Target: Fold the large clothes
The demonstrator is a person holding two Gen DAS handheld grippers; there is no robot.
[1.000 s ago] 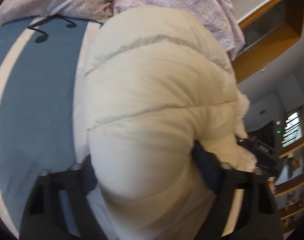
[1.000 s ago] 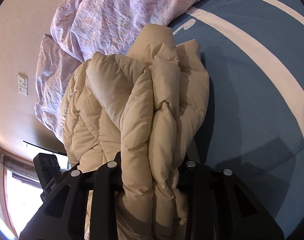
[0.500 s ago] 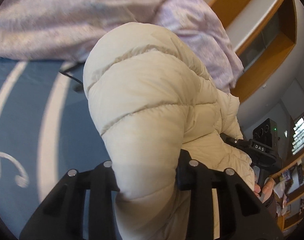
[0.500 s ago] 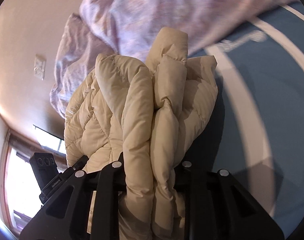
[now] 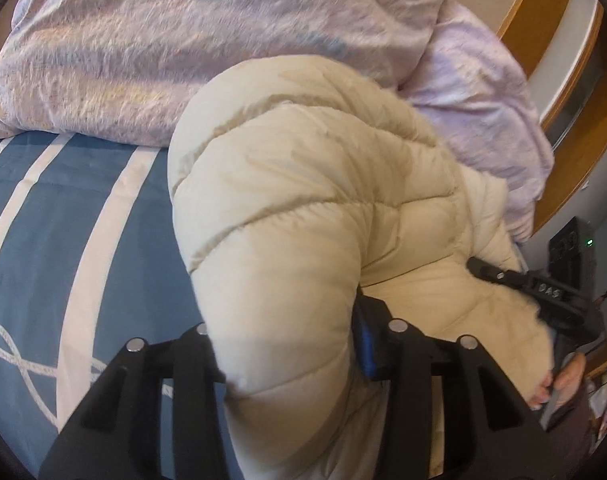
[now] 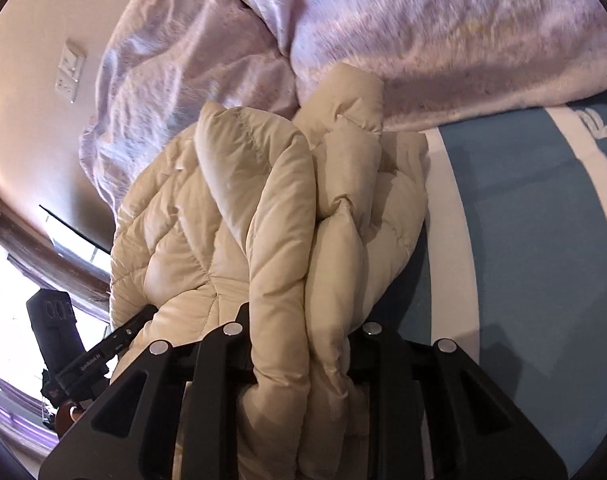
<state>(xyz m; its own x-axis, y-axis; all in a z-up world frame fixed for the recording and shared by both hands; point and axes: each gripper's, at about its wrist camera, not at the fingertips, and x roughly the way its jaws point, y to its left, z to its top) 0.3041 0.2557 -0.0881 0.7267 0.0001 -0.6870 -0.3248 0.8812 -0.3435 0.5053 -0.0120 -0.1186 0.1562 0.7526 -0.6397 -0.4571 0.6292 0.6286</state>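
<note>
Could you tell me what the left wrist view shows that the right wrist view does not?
Only the left wrist view shows the wooden shelving and the right gripper. Only the right wrist view shows the wall switch and window. Both show the cream puffer jacket between that camera's fingers, the lilac duvet and the blue striped sheet.

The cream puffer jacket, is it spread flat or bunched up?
Bunched up: the jacket hangs in thick folds, gathered between both grippers' fingers.

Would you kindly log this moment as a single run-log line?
left gripper: jaws opening, puffer jacket between them | right gripper: shut on jacket folds | under it: blue striped bedsheet | behind it: lilac duvet
</note>
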